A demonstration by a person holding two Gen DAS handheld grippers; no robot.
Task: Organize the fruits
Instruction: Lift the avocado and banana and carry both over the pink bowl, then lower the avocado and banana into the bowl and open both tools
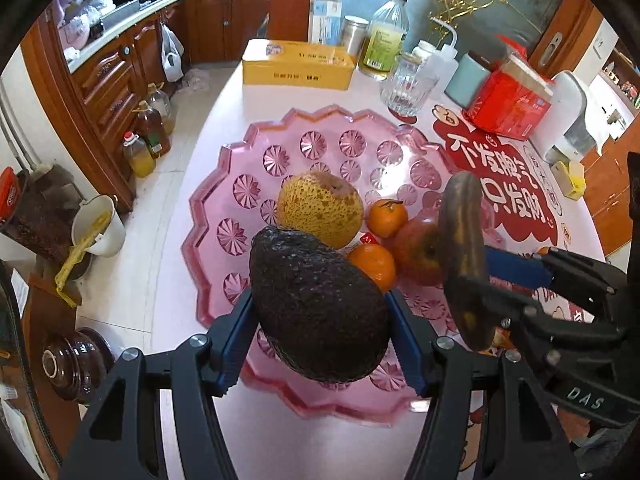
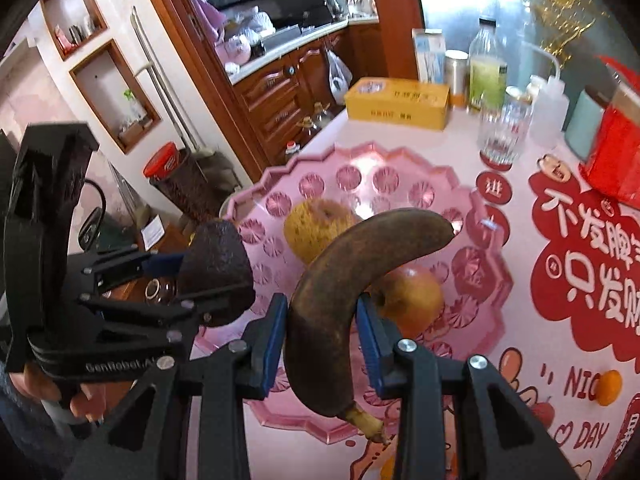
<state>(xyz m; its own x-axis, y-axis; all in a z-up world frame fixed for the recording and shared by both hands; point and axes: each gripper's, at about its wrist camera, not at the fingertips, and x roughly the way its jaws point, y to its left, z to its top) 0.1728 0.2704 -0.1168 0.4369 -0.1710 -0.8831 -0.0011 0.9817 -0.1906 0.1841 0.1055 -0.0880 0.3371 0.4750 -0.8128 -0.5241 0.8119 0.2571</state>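
Two fruits hung over the pink tray: the left gripper clenched an avocado, and the right gripper gripped a darkened banana. A pear, an apple and tangerines already lay there. Dropped carelessly, either might knock them rolling; the soft banana looked liable to squash.

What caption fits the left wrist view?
Left gripper holds a dark avocado above the pink scalloped plastic tray.
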